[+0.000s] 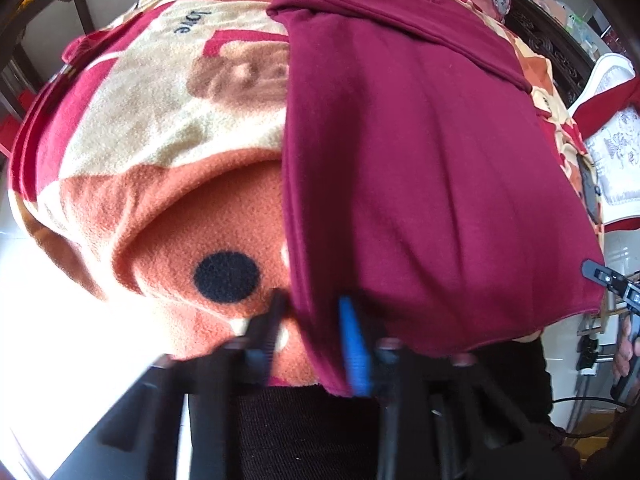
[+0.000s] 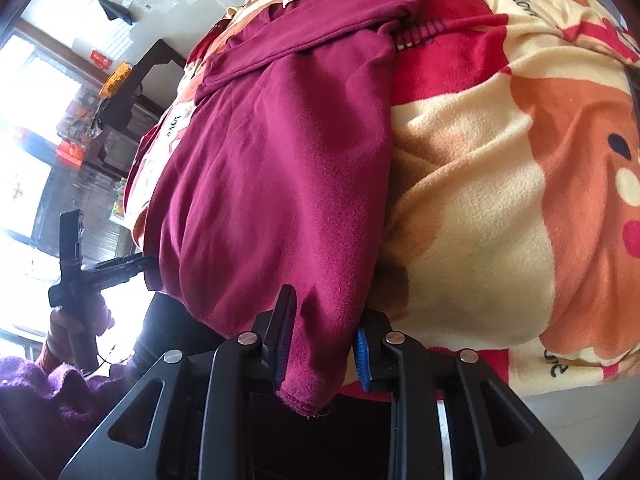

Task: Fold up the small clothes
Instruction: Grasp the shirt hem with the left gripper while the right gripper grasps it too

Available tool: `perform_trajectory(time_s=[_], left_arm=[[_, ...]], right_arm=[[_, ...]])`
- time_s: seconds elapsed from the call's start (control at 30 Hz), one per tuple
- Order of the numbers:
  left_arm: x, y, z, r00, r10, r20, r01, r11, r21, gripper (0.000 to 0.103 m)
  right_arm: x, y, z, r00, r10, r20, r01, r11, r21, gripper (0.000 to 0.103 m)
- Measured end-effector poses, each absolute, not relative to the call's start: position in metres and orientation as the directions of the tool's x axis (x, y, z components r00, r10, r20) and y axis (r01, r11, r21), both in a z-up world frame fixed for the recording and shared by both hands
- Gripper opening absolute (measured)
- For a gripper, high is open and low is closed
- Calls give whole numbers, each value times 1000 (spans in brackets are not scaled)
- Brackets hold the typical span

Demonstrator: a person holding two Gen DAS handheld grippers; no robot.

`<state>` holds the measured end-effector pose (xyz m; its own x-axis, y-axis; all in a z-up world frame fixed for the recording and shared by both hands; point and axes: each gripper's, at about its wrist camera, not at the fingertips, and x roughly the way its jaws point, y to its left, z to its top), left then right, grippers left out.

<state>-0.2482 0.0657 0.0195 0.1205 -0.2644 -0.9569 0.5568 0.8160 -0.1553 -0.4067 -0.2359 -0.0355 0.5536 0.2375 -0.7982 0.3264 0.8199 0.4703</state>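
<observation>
Maroon shirt (image 1: 420,160) sits pinched at its near hem corners by left gripper (image 1: 316,340) and right gripper (image 2: 324,344), both narrowly closed on cloth; lift evenly toward the far collar, keeping the hem taut.

My right gripper (image 2: 320,344) has its jaws around the near hem corner of the maroon shirt (image 2: 272,168), which lies on the orange, cream and red blanket (image 2: 500,200) with a sleeve folded across its top, while my left gripper (image 2: 132,266) is at the hem's other corner.
</observation>
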Motion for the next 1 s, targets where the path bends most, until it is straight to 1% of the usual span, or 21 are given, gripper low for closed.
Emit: perform_trajectory(time_s=[0.07, 0.13, 0.2, 0.33, 0.5, 0.67, 0.8, 1.0], left_arm=[[-248, 65, 19, 113, -265, -957, 555, 816, -161, 15], [-249, 63, 21, 115, -265, -957, 563, 811, -157, 12], [-246, 62, 26, 108, -285, -952, 556, 812, -180, 8], [-235, 66, 47, 107, -362, -926, 542, 802, -251, 8], [-218, 67, 81, 175, -453, -874, 530, 792, -304, 8], [-189, 53, 110, 250, -499, -830, 524, 790, -318, 8], [-165, 35, 132, 315, -524, -792, 529, 789, -312, 8], [-120, 2, 152, 391, -525, -756, 534, 798, -278, 8]], right_arm=[[-408, -236, -31, 575, 221, -787, 322, 824, 466, 0], [-410, -238, -27, 605, 233, -761, 312, 810, 497, 0], [-410, -238, -22, 617, 240, -749, 304, 806, 508, 0], [-407, -238, -9, 641, 239, -729, 278, 813, 511, 0], [-401, -246, 6, 684, 233, -691, 266, 802, 534, 0], [-388, -266, 26, 745, 200, -636, 263, 788, 557, 0], [-367, -283, 48, 784, 161, -600, 251, 801, 543, 0], [-322, -319, 76, 825, 97, -557, 256, 814, 521, 0]])
